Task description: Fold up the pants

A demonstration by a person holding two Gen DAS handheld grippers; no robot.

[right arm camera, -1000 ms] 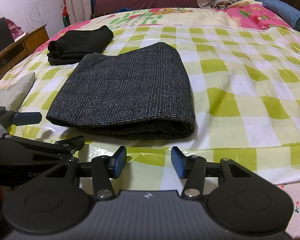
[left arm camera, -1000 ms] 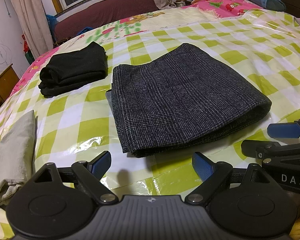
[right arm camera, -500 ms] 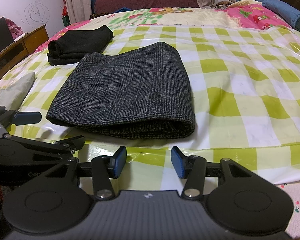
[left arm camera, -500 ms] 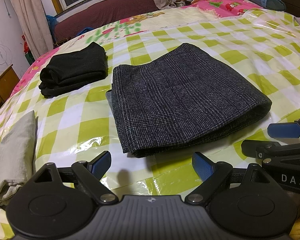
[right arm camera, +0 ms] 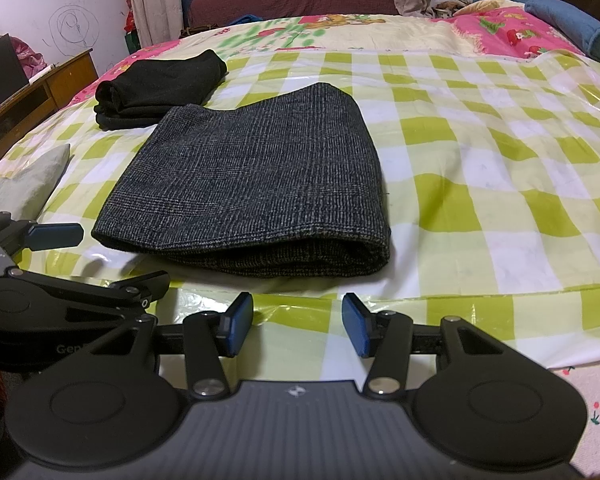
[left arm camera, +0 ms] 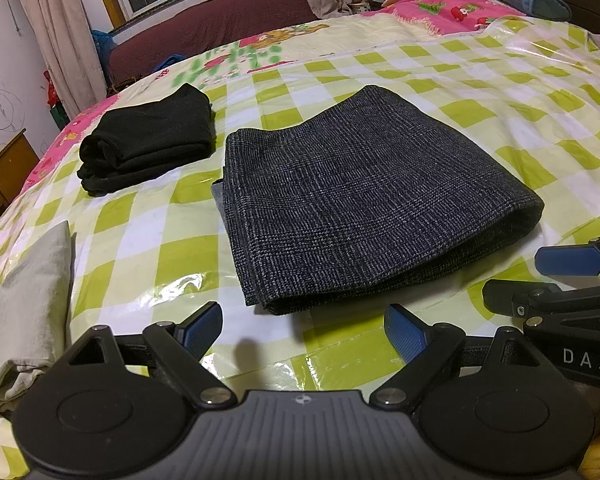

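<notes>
1. We see the dark grey checked pants [left arm camera: 364, 196] lying folded into a compact, thick rectangle on the green-and-white checked plastic sheet [left arm camera: 140, 248] that covers the bed; the rounded fold faces the near right edge in the left wrist view.
2. In the right wrist view the same pants [right arm camera: 252, 184] lie ahead and a little left of centre, with the fold toward us and stacked layers showing along it.
3. Our left gripper [left arm camera: 302, 330] hangs just short of the near edge of the pants, its blue pads spread wide with nothing between them.
4. Our right gripper [right arm camera: 298, 324] sits near the bed's front edge, just short of the fold, jaws parted at a moderate gap and holding nothing.
5. Neither gripper touches the cloth.
6. Each gripper shows at the side of the other's view: the right one at the right edge of the left view, the left one at the left edge of the right view.
7. A folded black garment [left arm camera: 148, 140] rests beyond the pants to the left, apart from them.
8. A pale grey-beige cloth [left arm camera: 24, 312] lies at the sheet's near left edge.
</notes>
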